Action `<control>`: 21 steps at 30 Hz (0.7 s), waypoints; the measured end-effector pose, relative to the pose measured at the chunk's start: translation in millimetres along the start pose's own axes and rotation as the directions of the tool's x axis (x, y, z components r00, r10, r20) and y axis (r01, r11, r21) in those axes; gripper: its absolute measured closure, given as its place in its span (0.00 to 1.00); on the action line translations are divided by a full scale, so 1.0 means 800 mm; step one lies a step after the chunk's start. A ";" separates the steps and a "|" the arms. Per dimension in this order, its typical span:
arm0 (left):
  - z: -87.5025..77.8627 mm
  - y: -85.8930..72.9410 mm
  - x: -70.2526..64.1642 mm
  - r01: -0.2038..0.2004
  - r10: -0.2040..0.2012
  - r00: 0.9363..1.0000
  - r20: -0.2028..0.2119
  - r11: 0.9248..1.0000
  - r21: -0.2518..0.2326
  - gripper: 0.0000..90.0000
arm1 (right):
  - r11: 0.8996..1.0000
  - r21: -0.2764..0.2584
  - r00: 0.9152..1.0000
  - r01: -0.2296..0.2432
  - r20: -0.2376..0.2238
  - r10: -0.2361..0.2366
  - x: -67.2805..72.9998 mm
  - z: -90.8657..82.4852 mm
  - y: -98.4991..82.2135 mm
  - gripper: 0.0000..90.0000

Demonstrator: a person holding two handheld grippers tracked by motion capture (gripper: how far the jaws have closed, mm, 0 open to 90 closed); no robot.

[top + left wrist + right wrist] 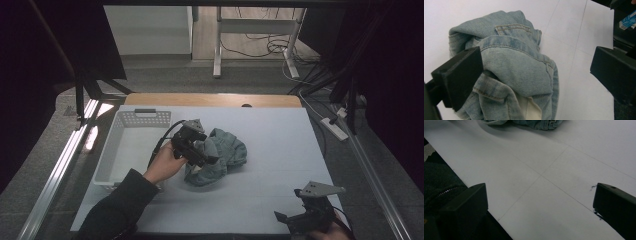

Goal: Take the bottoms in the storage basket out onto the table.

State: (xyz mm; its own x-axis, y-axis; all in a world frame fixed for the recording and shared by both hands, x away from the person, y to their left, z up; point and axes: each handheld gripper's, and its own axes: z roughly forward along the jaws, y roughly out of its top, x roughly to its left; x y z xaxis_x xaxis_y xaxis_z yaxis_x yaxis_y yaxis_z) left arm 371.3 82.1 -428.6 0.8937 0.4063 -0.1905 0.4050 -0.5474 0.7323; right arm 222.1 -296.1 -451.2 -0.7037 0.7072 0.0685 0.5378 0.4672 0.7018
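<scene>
Crumpled light-blue denim garment (217, 156) lies near the middle of the pale grey table mat (280, 145), just right of the white perforated plastic basket (131, 145) that sits along the mat's left edge. Bare mat stretches wide to the right of the denim and in front of it, down to the near edge, and a strip stays free behind it up to the wooden table edge (212, 99). From above, the left gripper (200, 155) sits over the garment's left side, held by a hand in a dark sleeve (117, 207), while the right gripper (300, 217) hovers low at the near right corner, well apart from the cloth. Closer in, the left gripper view shows seams, a pocket edge and a pale lining patch on the denim (519, 67); its jaws stand spread wide, the left one against the fabric, the right one clear of it over bare mat. Looking along the right gripper, its jaws are spread too, holding nothing, with the garment's hem (529, 123) far ahead.
</scene>
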 end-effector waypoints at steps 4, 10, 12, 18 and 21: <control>-0.002 -0.001 -0.003 0.000 0.000 1.000 0.003 1.000 -0.004 0.00 | 1.000 0.000 1.000 0.000 0.000 0.000 0.000 0.000 0.000 0.00; -0.005 -0.003 -0.006 0.005 -0.005 1.000 0.003 1.000 -0.013 0.00 | 1.000 0.001 1.000 0.002 0.000 -0.002 0.000 0.000 0.000 0.00; -0.006 -0.004 -0.006 0.009 -0.009 1.000 0.006 1.000 -0.017 0.00 | 1.000 0.003 1.000 0.002 0.000 -0.002 0.000 0.000 0.000 0.00; -0.009 -0.009 -0.009 0.015 -0.015 1.000 0.008 1.000 -0.021 0.00 | 1.000 0.003 1.000 0.003 0.000 -0.003 0.000 0.000 0.000 0.00; -0.010 -0.011 -0.011 0.022 -0.021 1.000 0.004 1.000 -0.022 0.00 | 1.000 0.003 1.000 0.004 0.000 -0.004 0.000 0.000 0.000 0.00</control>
State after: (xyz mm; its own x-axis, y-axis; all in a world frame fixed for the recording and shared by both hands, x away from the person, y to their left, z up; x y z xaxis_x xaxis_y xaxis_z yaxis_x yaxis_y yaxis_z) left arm 358.1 89.1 -427.7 0.8854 0.4153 -0.2086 0.4199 -0.5226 0.7420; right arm 222.0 -296.0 -451.0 -0.7059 0.7053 0.0651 0.5359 0.4717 0.7003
